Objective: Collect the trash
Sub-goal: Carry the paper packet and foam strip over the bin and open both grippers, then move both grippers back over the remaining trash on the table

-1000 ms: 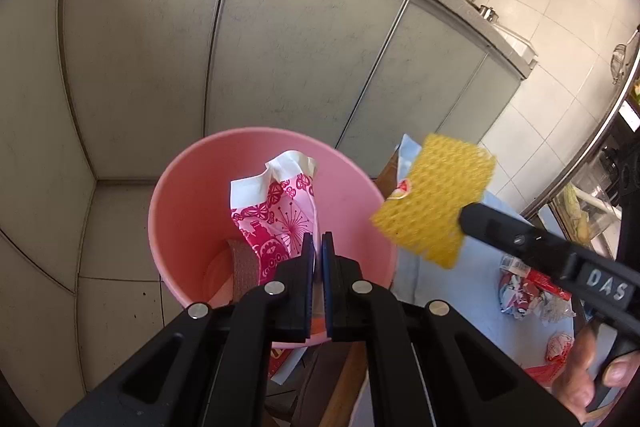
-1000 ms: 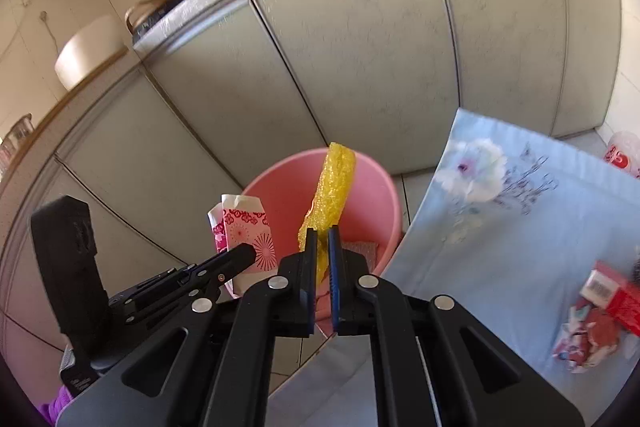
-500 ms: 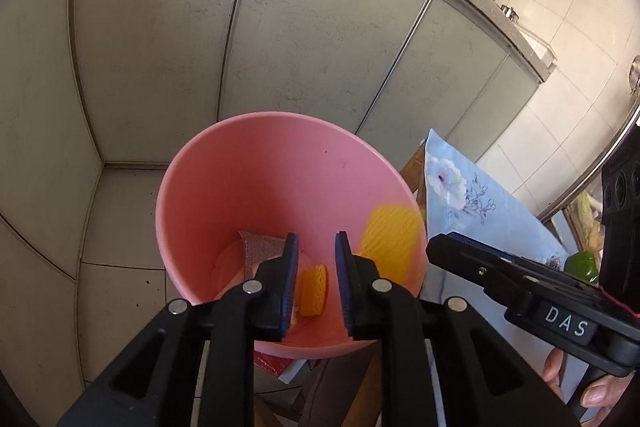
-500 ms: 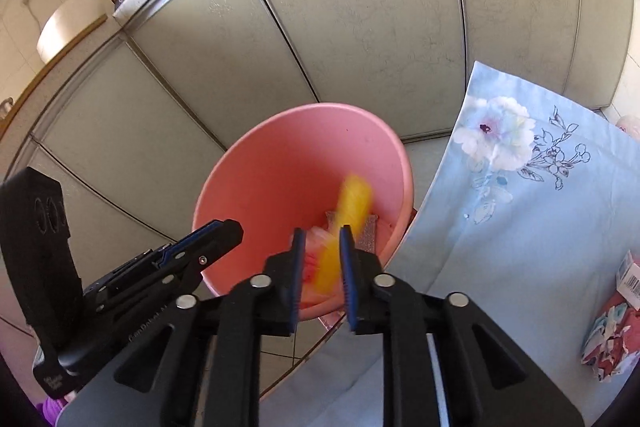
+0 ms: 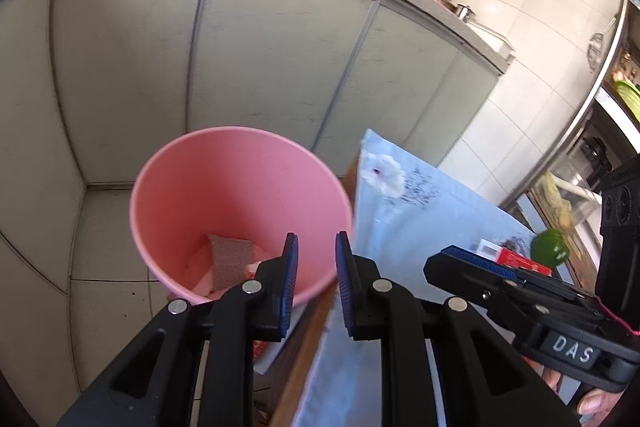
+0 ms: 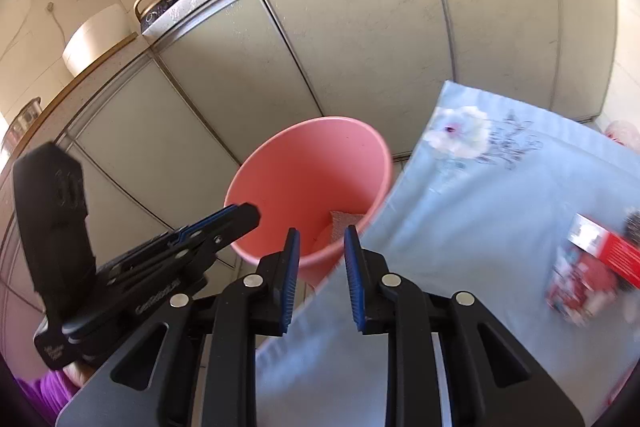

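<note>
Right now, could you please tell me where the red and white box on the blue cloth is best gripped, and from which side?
Probably across its narrow width near the white end, coming down from above. The red and white box lies flat on the blue cloth, so its long sides look exposed, while the green round object crowds its red end.

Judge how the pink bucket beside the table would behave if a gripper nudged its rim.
The pink bucket looks thin-walled plastic, so probably light. It seems to hold only a few scraps, so a nudge would likely slide it across the tiled floor. Taller than its narrow base, it might tip under a hard push.
</note>
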The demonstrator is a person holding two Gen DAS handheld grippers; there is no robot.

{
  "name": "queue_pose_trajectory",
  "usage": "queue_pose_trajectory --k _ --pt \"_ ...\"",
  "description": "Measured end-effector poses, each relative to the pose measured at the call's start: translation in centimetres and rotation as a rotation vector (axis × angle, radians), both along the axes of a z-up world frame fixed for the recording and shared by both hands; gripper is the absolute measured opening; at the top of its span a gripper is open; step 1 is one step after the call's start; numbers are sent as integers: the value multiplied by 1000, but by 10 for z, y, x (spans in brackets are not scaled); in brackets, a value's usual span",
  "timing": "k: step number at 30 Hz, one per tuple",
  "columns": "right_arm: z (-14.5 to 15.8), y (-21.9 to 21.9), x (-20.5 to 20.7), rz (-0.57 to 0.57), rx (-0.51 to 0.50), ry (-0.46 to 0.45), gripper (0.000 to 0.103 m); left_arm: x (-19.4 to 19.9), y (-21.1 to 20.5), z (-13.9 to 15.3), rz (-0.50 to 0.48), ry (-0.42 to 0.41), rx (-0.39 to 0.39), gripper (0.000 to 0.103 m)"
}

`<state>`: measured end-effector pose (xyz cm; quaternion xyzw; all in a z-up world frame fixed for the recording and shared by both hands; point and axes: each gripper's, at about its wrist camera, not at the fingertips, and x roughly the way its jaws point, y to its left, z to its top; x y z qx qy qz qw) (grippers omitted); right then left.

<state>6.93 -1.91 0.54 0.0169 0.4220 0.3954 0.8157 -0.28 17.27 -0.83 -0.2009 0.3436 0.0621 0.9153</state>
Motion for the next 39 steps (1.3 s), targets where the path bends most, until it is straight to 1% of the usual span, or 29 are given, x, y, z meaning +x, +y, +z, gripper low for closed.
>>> queue_pose_trajectory --k 2,7,11,15,19,22,23,28,30,32,34,37,39 --pt "3 -14 -14 -7 -19 -32 23 -3 -13 0 -22 4 1 18" --pt "4 -51 -40 -24 -40 -70 23 -10 -54 1 -94 9 21 18" --pt "2 -87 -64 -82 -34 -113 24 -19 -84 -1 -144 16 31 18" --pt "-1 -113 -75 -129 -36 -101 25 -27 -110 -2 -186 25 66 18" --pt "1 -133 -81 -174 -19 -100 25 -32 -120 0 -190 23 80 18" --pt "1 -147 -85 -197 27 -88 25 -34 -125 -4 -200 39 72 18" --pt "1 -153 -86 -198 57 -76 25 -34 -127 -4 -203 45 68 18" --pt "-1 -165 -90 -218 100 -59 26 -34 -128 -9 -213 54 15 18" --pt "-2 -171 -91 -232 105 -57 26 -34 -131 -12 -225 60 -3 23" --pt "-4 -179 -90 -240 116 -53 26 -31 -136 -15 -241 72 -4 23" --pt "-4 -185 -86 -255 116 -66 26 -26 -142 -19 -264 88 -3 23" --pt "-1 -194 -81 -256 101 -110 26 -19 -148 -25 -297 118 -2 23" --pt "-2 -204 -76 -279 70 -133 26 -13 -150 -28 -321 124 -16 23"
